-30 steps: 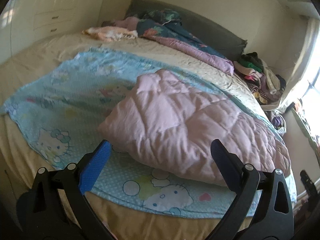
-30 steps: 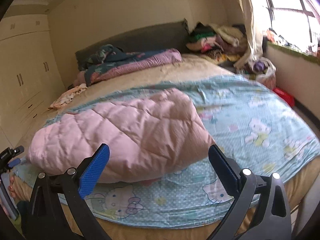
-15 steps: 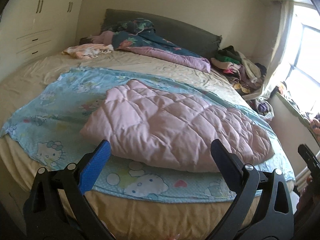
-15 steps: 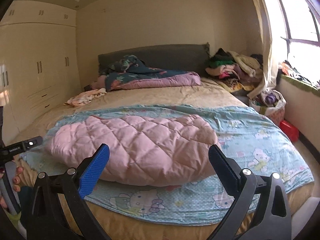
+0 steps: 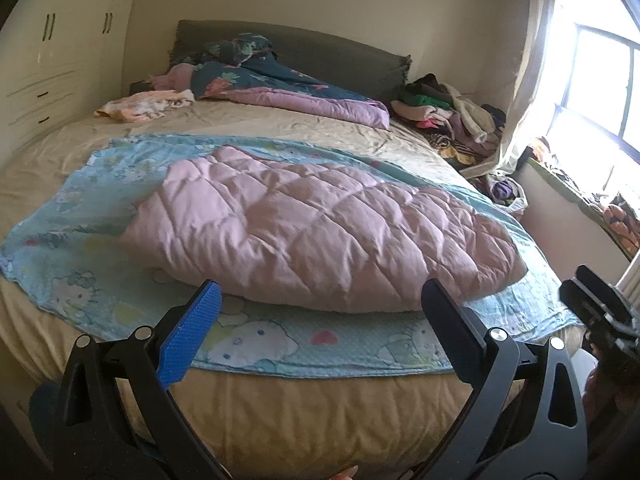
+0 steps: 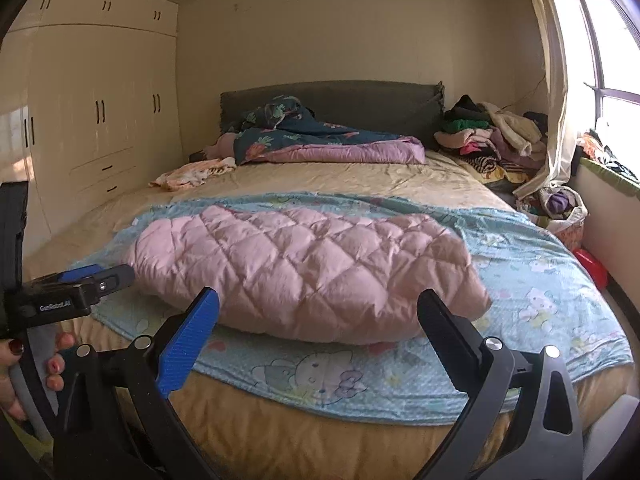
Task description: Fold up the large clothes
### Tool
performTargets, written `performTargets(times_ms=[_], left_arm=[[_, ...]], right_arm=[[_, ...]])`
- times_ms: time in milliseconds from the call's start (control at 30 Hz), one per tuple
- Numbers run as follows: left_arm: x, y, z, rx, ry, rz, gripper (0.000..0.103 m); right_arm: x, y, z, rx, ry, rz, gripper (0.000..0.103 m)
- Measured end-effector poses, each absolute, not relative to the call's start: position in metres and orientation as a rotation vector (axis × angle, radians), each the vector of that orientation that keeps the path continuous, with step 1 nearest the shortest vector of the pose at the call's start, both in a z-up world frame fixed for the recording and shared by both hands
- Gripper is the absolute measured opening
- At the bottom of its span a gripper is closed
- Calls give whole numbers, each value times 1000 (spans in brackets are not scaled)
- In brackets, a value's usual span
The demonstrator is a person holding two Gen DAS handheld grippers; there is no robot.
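Ahead of the left gripper (image 5: 320, 304), past the near edge of the bed (image 5: 320, 412), lies the pink quilted garment (image 5: 320, 232), a puffy bundle spread on a blue cartoon-print sheet (image 5: 80, 240). The gripper's fingers are spread wide and hold nothing; it hangs clear of the mattress, with the garment's near hem just beyond the fingertips and its bulk running away to the gripper's right. At the far right of this view a dark piece of the other tool shows. To fold well from here, it looks best to bring each gripper down onto one end of the near hem, pinch through all the layers rather than the slippery top skin alone, and lift both ends together so the padding does not slump to one side.

In front of the right gripper (image 6: 318, 306) the same pink quilted garment (image 6: 304, 264) sits centred between the open fingers, again beyond their tips and not touched. These fingers too are spread and empty. The garment's right end lies a little ahead and to the right of the black finger; the left end reaches toward the left gripper (image 6: 96, 276), seen low at the left with the hand (image 6: 24, 368) that holds it. Headboard-side bedding and a heap of clothes lie well beyond.
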State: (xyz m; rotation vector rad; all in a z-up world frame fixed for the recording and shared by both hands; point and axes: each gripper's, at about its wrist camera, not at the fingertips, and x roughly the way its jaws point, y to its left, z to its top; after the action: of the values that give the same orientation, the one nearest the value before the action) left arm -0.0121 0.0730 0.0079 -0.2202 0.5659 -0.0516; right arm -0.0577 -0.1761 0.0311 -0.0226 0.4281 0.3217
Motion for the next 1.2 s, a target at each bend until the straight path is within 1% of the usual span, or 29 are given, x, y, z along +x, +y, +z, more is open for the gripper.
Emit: performTargets(times_ms=[400,1200], left_arm=[[-10,62,-3,-202,591,-76,94],[-11,65,-8,-188,610,-52,94]], right_arm=[[-49,-175,17,-17,463,322,99],[-49,-175,16,-14,467,324,99]])
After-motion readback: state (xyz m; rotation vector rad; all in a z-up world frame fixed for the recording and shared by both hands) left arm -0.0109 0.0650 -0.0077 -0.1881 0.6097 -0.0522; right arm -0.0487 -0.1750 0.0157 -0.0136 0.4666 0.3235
